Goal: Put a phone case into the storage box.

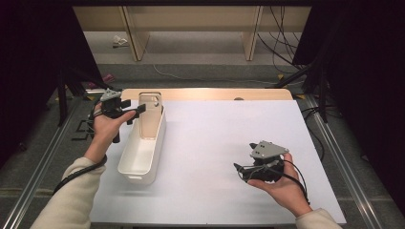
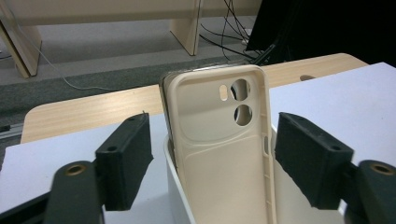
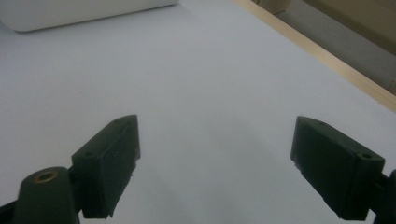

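A beige phone case stands upright at the far end of a white oblong bin, with its camera cut-outs at the top. In the left gripper view the case rises between my black pads, which stand on either side of it and do not press on it. My left gripper is held level at the bin's far left corner and is open. Near the front right of the table, my right gripper is open and holds nothing; its jaws look over bare white mat.
A white mat covers a wooden table whose edge shows at the back. The bin's rounded end shows at the top left of the right gripper view. Beyond the table lie floor cables and wooden furniture legs.
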The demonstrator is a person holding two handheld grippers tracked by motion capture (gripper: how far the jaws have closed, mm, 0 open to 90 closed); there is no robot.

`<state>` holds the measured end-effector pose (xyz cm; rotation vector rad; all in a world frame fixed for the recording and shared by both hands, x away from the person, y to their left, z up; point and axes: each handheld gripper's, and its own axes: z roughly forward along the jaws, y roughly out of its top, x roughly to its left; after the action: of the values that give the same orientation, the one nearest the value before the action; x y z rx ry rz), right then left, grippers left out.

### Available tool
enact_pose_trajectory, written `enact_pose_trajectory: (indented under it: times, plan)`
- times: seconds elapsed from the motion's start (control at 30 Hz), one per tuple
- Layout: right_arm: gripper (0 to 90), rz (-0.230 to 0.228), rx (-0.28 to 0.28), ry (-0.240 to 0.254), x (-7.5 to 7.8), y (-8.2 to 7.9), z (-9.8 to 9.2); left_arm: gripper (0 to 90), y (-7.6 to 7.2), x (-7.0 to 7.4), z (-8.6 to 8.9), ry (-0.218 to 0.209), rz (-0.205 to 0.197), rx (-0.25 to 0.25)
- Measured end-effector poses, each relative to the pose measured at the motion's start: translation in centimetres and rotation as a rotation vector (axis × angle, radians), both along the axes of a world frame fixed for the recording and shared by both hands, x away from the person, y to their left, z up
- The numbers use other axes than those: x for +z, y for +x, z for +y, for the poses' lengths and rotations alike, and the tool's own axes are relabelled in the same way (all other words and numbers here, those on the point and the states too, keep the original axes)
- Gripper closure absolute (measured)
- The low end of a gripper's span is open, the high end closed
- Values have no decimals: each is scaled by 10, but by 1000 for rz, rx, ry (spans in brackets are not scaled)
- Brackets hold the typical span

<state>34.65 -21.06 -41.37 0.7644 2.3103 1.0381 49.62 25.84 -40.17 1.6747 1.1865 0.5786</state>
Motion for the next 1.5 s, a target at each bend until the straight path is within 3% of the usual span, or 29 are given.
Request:
enact_pose_trajectory:
  times: [0.43,1.5]
  plan:
    - [165,-1,0,1,0,0,0,157,-16,5,-2,17,6,-23]
    - [165,-5,-3,6,1,0,-1,153,-66,9,-15,51,-21,-116]
